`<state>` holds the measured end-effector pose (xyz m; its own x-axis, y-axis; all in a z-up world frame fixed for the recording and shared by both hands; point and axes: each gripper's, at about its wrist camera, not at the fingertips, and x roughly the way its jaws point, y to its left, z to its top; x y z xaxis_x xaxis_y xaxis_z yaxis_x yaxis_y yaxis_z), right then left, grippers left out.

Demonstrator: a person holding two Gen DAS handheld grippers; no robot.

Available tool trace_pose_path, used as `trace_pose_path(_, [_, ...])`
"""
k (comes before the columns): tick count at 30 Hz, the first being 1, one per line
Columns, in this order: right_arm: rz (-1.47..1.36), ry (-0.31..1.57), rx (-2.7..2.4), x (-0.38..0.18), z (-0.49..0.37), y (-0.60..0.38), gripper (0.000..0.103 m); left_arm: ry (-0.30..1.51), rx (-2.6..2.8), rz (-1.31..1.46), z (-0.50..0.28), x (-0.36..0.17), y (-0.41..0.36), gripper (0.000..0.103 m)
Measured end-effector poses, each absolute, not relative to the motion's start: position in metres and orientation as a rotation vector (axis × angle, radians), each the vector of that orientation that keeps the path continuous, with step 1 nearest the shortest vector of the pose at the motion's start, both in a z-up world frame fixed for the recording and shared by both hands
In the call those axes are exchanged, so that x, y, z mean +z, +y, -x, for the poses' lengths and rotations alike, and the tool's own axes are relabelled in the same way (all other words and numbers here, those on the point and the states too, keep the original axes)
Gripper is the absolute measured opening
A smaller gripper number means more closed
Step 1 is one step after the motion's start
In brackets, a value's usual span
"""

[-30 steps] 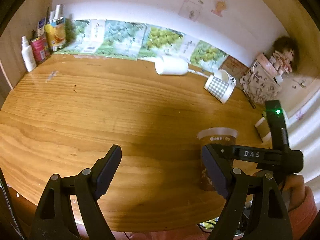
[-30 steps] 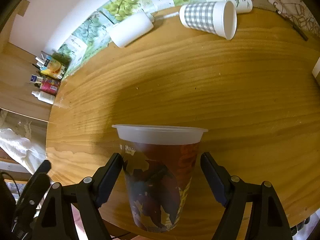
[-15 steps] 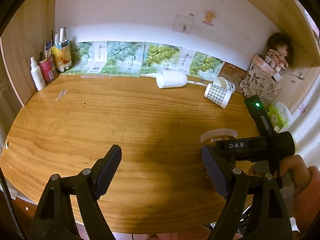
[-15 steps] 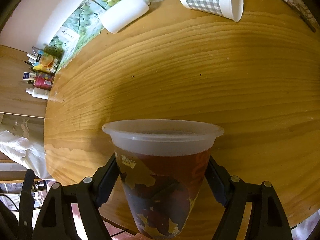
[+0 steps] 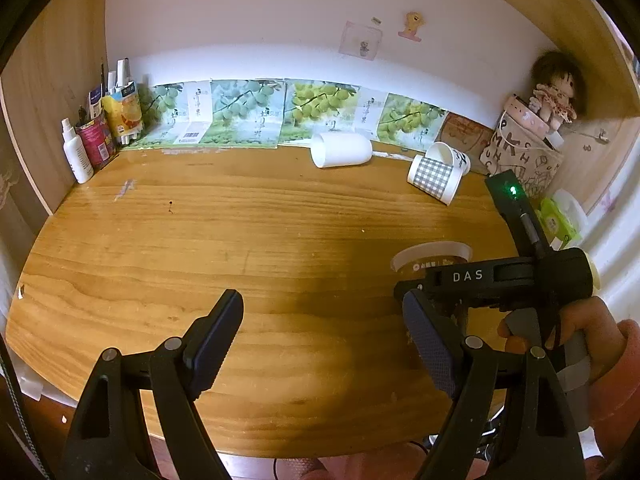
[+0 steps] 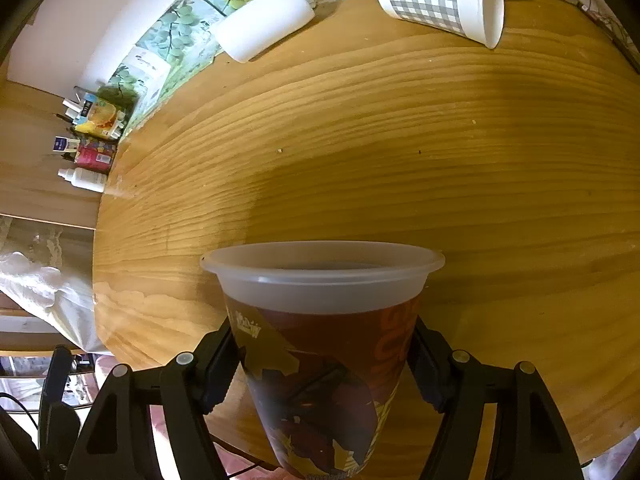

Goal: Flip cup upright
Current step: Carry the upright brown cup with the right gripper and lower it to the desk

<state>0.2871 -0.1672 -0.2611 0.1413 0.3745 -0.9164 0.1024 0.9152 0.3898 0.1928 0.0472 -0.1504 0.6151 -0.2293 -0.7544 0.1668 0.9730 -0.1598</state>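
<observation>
The right gripper [image 6: 322, 364] is closed on a translucent plastic cup with a dark red and yellow printed sleeve [image 6: 324, 344]; both black pads press against the sleeve below the pale rim band, one on each side. The cup stands mouth-up between the fingers, its rim level in the right wrist view, near the front edge of the round wooden table [image 6: 360, 140]; whether its base touches the wood cannot be told. In the left wrist view the same cup [image 5: 434, 254] shows only as a rim behind the right gripper's black body, which a hand [image 5: 576, 336] in a pink sleeve holds by the handle. The left gripper [image 5: 322, 332] hangs over the near part of the table with its jaws spread wide and nothing between them. At the far side lie three cups on their sides: a plain white cup [image 5: 340, 150], a grey-checked paper cup [image 5: 434, 178], and just behind it a white cup with a dark print [image 5: 452, 156]. A cluster of bottles and tubes [image 5: 100, 132] stands at the far left corner, and a doll [image 5: 554, 92] sits on a patterned bag at the far right.
</observation>
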Motion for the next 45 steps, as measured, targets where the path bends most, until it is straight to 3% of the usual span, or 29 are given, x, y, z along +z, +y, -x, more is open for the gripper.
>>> trace_pose_path(15, [-0.322,1.190,0.208,-0.226,-0.267,-0.163,0.073,0.887,-0.256,0.034,-0.184,-0.150,0.038,0.085])
trace_pose_path(25, [-0.152,0.902,0.170,-0.203,-0.243,-0.153,0.073,0.898,-0.257,0.019,-0.180,-0.151,0.037,0.085])
trace_pose_path(45, [-0.069,0.607,0.110,-0.218,-0.205,-0.133,0.074,0.908,-0.195,-0.023,-0.164,-0.150,0.049,0.085])
